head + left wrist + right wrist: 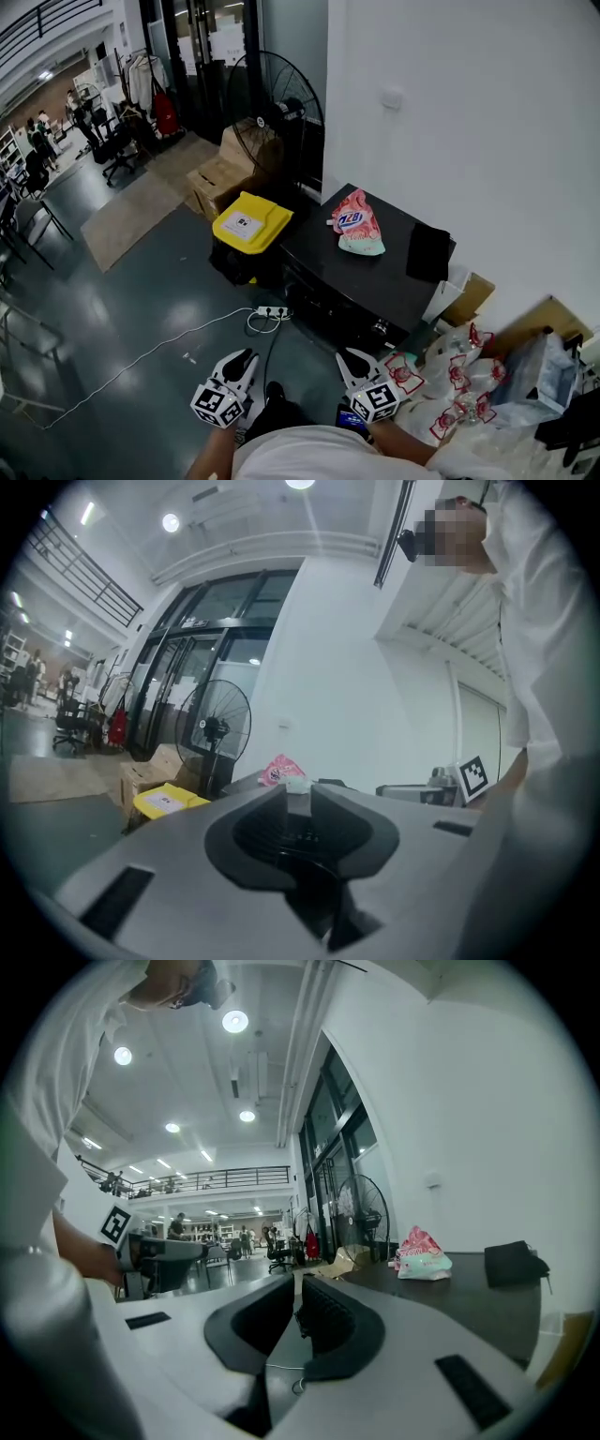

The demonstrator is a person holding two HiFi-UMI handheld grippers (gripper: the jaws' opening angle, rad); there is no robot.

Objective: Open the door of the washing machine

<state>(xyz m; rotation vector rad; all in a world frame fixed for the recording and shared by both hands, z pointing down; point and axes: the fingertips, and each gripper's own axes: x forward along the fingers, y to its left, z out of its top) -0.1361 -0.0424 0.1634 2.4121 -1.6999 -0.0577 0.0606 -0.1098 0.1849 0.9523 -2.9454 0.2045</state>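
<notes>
The washing machine (pixel 375 272) is a low dark box against the white wall. Its front faces the floor and is too dark to make out the door. On its top lie a pink detergent bag (pixel 354 223) and a black flat item (pixel 429 251). Both grippers hang at the bottom of the head view, short of the machine and pointing level toward it. The left gripper (pixel 246 356) (pixel 298 794) has its jaws a small way apart with nothing between them. The right gripper (pixel 349 356) (pixel 295 1281) has its tips together and holds nothing. The machine top (pixel 469 1297) runs past it on the right.
A yellow-lidded bin (pixel 251 221) stands just left of the machine, with cardboard boxes (pixel 220 178) and a large floor fan (pixel 277 117) behind it. A power strip (pixel 272 311) with cables lies on the floor in front. Plastic bags (pixel 459 384) are piled at the right.
</notes>
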